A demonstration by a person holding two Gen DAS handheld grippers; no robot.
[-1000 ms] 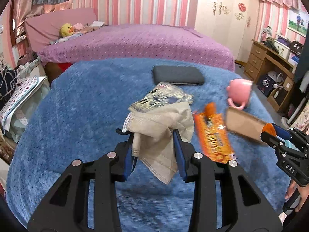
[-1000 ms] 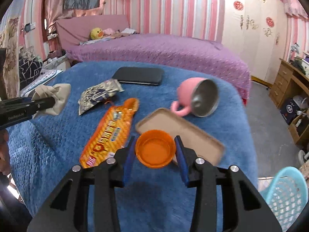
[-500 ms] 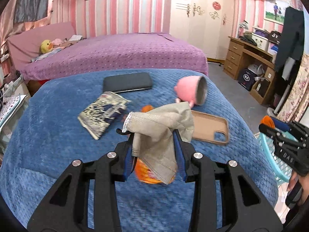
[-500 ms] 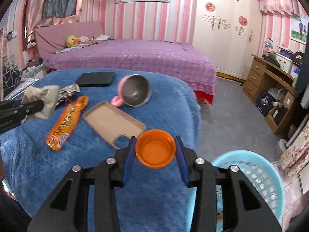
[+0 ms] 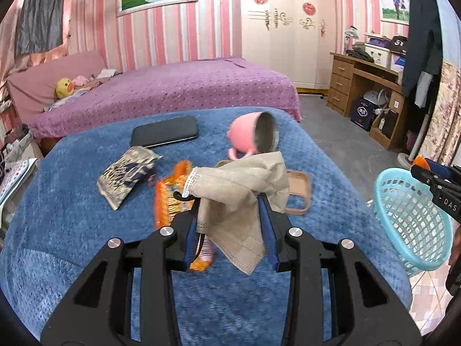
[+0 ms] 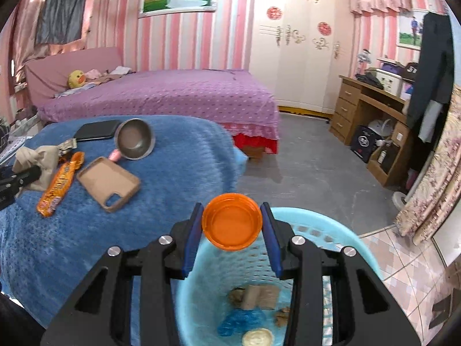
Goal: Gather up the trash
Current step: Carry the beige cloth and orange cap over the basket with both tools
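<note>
We are gripping a crumpled beige face mask [image 5: 242, 193] in our left gripper [image 5: 230, 225], its jaws pressing on the fabric, above the blue blanket [image 5: 72, 230]; the orange snack wrapper [image 5: 168, 199] is lying just beyond and below those jaws. Our right gripper [image 6: 232, 227] is clamping an orange plastic lid [image 6: 232, 221], with the light blue basket [image 6: 331, 230] sitting directly beneath its jaws, already holding scraps.
</note>
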